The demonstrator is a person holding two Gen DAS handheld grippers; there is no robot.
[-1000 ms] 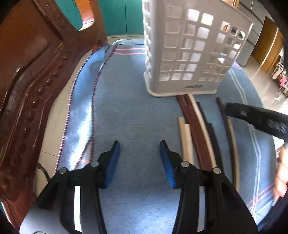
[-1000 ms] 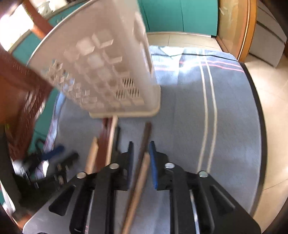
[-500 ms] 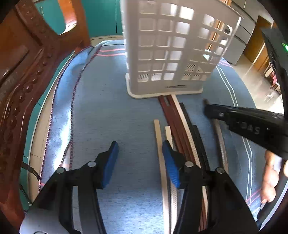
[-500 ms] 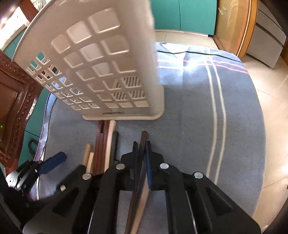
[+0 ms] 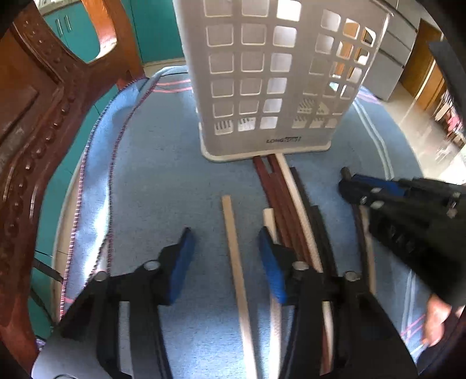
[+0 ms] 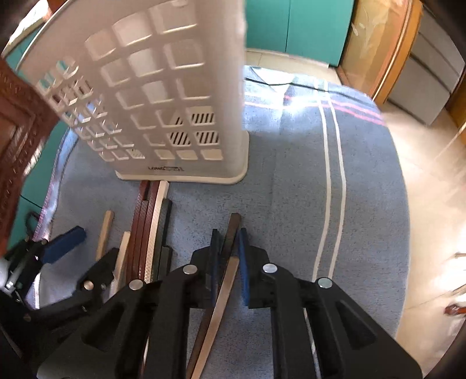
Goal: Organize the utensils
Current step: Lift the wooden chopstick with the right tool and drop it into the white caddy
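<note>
A white lattice basket [image 5: 271, 87] stands upright on a blue towel [image 5: 151, 180]; it also shows in the right wrist view [image 6: 163, 110]. Several long chopsticks [image 5: 288, 204], dark brown, black and pale, lie side by side in front of it. My left gripper [image 5: 225, 256] is open, low over the towel, with a pale chopstick [image 5: 233, 245] lying between its jaws. My right gripper [image 6: 228, 256] is shut on two chopsticks [image 6: 230, 247], one dark and one pale, to the right of the pile [image 6: 151, 227]. It also shows in the left wrist view [image 5: 349, 186].
A carved dark wooden chair back [image 5: 35, 116] rises close on the left. The round table edge [image 6: 407, 204] curves on the right, with tiled floor beyond. Teal cabinets [image 6: 291, 26] stand behind.
My left gripper has shifted right, so a pale chopstick now lies between its open jaws. My right gripper has closed on two chopsticks and lifted them slightly.
</note>
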